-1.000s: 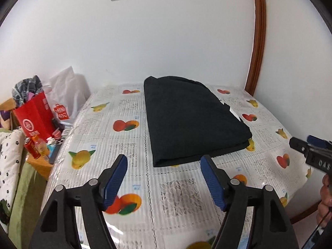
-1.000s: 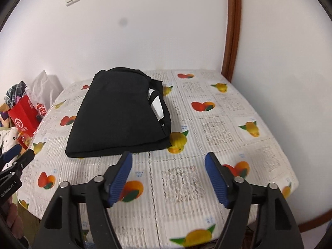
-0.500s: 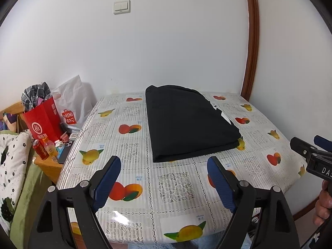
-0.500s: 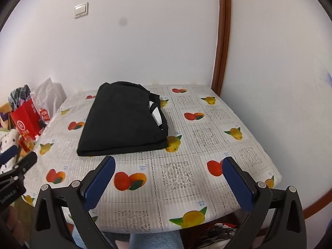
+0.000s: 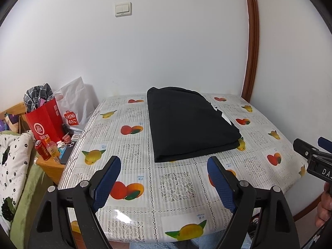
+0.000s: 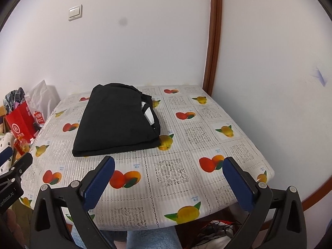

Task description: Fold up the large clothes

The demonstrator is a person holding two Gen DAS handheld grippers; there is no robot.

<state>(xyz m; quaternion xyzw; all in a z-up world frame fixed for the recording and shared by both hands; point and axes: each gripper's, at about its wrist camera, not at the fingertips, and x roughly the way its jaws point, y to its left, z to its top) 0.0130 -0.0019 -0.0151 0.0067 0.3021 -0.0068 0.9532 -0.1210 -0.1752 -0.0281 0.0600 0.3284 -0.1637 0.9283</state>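
Observation:
A black garment (image 5: 189,124) lies folded into a thick rectangle on the fruit-print tablecloth (image 5: 176,182), toward the far side; it also shows in the right wrist view (image 6: 118,122) with a white label at its right edge. My left gripper (image 5: 164,178) is open and empty, held back over the table's near edge. My right gripper (image 6: 169,178) is open and empty, also over the near edge, well short of the garment. The right gripper's tip shows at the left wrist view's right edge (image 5: 311,155).
A red paper bag (image 5: 44,122) and a white bag (image 5: 74,108) stand left of the table on a wooden stand with bottles (image 5: 46,148). A spotted cushion (image 5: 10,166) is at far left. White walls close the back and right.
Both grippers have pulled back and up from the garment toward the table's near edge. The jaws have opened wider. The garment has not moved.

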